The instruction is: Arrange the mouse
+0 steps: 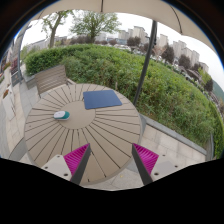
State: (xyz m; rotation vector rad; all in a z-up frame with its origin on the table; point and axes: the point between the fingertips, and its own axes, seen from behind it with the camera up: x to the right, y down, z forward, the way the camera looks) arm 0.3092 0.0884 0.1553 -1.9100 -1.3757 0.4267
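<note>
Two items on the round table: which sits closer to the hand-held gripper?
The mouse, small and white-teal. The blue mouse pad lies farther off, toward the hedge. The hand-held gripper is open, holding nothing.

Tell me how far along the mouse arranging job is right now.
Nothing looks done yet. The mouse sits on the round wooden table, apart from the blue mouse pad. The tongs are open and empty, short of both. Left to do: reach the mouse, grip it, and probably place it on the pad.

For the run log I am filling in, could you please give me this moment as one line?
hand-held gripper: open, empty, above table | mouse: on round slatted table, beyond fingers | blue mouse pad: right of mouse, apart | mouse not yet grasped
</note>
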